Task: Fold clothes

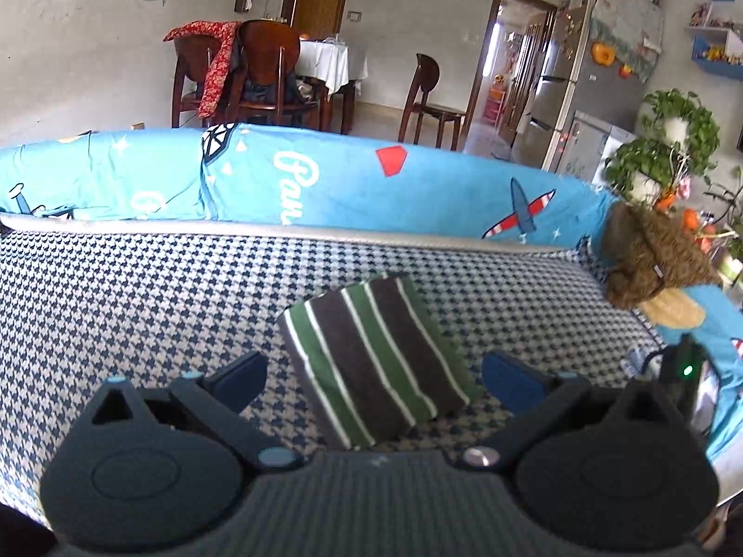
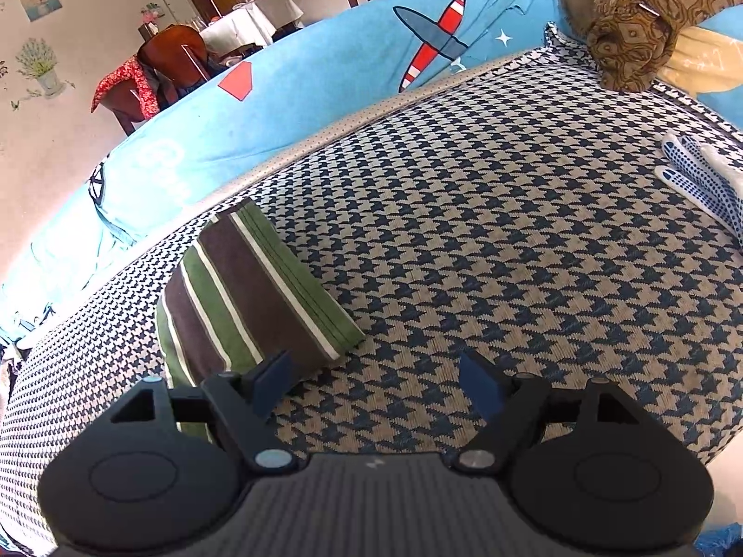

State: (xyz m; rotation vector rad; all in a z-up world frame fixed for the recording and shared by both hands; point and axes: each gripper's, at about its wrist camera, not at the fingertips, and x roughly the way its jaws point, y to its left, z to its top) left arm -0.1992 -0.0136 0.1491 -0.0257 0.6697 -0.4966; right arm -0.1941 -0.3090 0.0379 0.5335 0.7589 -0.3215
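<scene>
Cloth (image 1: 371,362), striped green, brown and white, lies as a compact folded rectangle on the houndstooth cushion (image 1: 139,288), a little in front of the blue sheet (image 1: 348,176) draped over the sofa back. We judge the folding of this piece done or nearly so: its edges are stacked in neat layers along one side, and no loose sleeve or flap shows.

Our left gripper (image 1: 374,380) has its jaws spread wide, with the cloth seen between them from above; the pads do not press it, so we hold nothing there. Our right gripper (image 2: 378,387) is likewise spread, empty, over bare cushion, with the cloth just to its left and the left finger (image 2: 271,383) overlapping the cloth's near corner in the view; whether it touches we cannot tell.

What is left, as far as we can see: a brown patterned cloth (image 2: 636,23) sits bunched at the far corner of the cushion, unfolded, and may be next. Dotted gloves (image 2: 696,176) lie at the right edge. Whether the striped piece needs a last pat or moving aside, we cannot say.
</scene>
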